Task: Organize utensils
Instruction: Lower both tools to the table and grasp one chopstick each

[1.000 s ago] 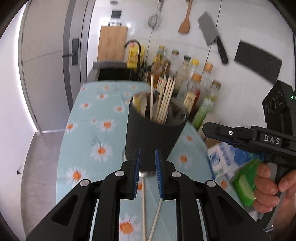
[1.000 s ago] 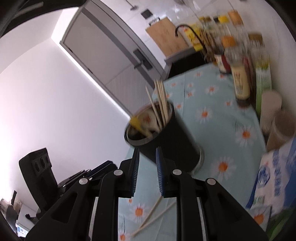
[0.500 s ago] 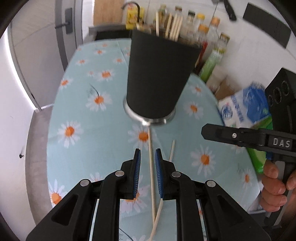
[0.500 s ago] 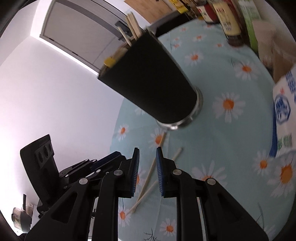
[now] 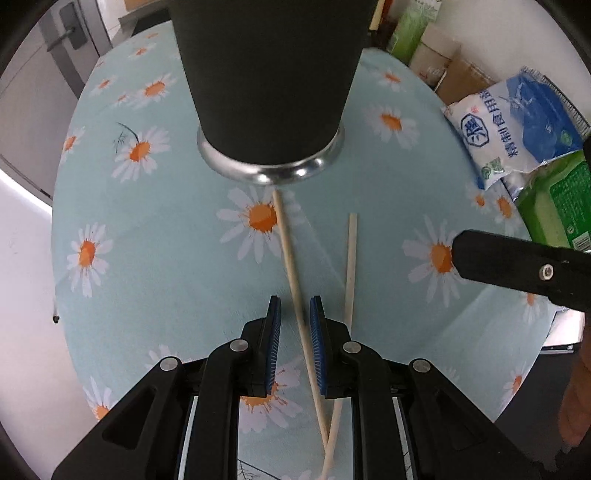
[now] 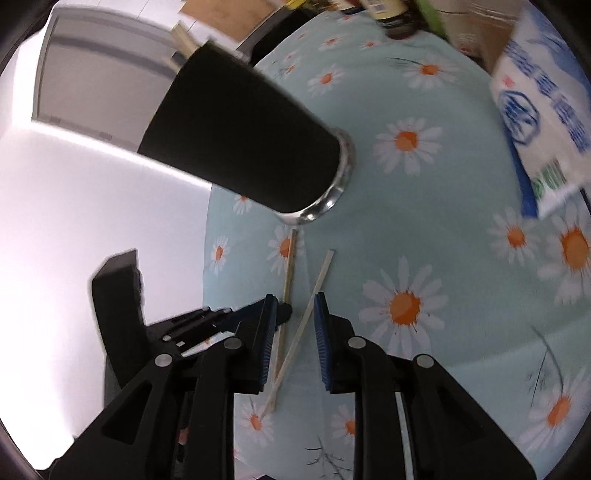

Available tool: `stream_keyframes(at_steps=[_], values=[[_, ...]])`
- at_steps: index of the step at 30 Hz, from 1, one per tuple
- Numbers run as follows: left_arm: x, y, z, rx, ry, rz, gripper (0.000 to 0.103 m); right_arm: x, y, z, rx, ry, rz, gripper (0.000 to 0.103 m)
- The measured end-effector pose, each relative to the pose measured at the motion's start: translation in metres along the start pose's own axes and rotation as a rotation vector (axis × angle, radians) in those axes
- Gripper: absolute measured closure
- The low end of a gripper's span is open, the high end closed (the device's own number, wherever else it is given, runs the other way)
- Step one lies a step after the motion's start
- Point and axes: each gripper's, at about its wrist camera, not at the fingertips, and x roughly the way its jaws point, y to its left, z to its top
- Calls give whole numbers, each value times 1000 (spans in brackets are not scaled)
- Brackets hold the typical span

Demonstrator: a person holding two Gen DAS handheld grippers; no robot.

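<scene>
A black utensil cup [image 5: 273, 81] with a metal base stands on the daisy tablecloth [image 5: 155, 258]; it also shows in the right wrist view [image 6: 243, 144]. Two wooden chopsticks lie crossed in front of it. My left gripper [image 5: 294, 314] is open low over the table, its jaws on either side of the left chopstick [image 5: 290, 251]. My right gripper [image 6: 291, 314] is open, its jaws around the right chopstick [image 6: 314, 291], which also shows in the left wrist view [image 5: 350, 266]. Neither chopstick is pinched.
A white and blue bag [image 5: 513, 122] and a green packet [image 5: 557, 206] lie at the table's right side. Cardboard boxes [image 5: 443, 70] and bottles [image 6: 395, 18] stand behind the cup. A grey door [image 5: 48, 55] is at the far left.
Both grippers have dropped towards the table and closed in on the two chopsticks. The cup now looms larger and higher in both views. Jaw openings look unchanged.
</scene>
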Motion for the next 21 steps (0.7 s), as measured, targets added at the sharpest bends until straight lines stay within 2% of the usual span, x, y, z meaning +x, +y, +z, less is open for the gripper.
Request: stream_keyframes(at_steps=[3, 6, 15, 21], values=[[3, -1, 4, -2, 21, -3, 88, -5, -1, -6, 30, -24, -24, 81], [7, 1, 8, -7, 33, 10, 99, -1, -2, -12, 71, 1, -56, 81], [9, 25, 10, -61, 35, -90, 99, 26, 0, -11, 180, 123, -116, 81], [-3, 51, 0, -93, 3, -148, 99, 37, 11, -4, 183, 135, -195, 81]])
